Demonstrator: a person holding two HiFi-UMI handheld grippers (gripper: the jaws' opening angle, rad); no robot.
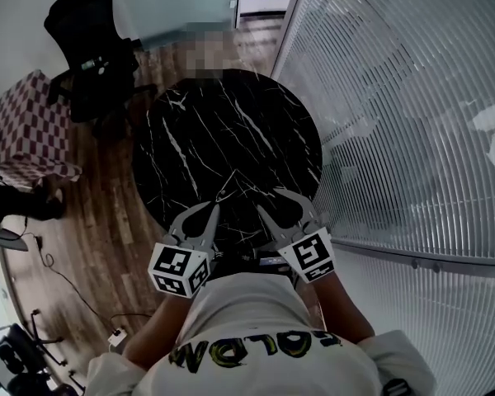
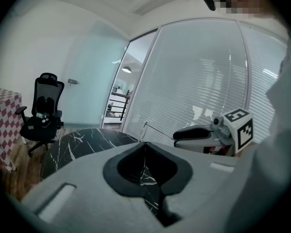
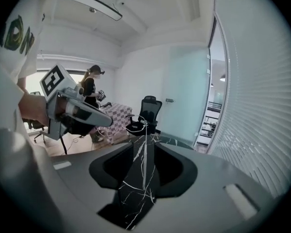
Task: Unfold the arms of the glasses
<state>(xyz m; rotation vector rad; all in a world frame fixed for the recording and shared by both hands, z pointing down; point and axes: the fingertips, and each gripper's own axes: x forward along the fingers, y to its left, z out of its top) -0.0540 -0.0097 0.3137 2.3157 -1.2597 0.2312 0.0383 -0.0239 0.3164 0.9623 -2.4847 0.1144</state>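
Round black marble table (image 1: 231, 122), w/ both grippers at its near edge, tips over the top. L gripper (image 1: 212, 210) jaws are together at the tips, pinching a thin wire part of the glasses (image 2: 157, 128). That part rises from the tips & bends across toward the R gripper (image 1: 268, 203). R gripper jaws stand apart, table top showing thru the gap. 1 thin arm of the glasses runs along that gap, w/ neither pad seen pressing on it. Glasses are just above the table's near part, btwn the 2 grippers; in head view they're too thin to tell from the marble veins. Office chair (image 1: 91, 48) stands beyond the table's far left, slatted glass wall (image 1: 396, 97) along the table's right.
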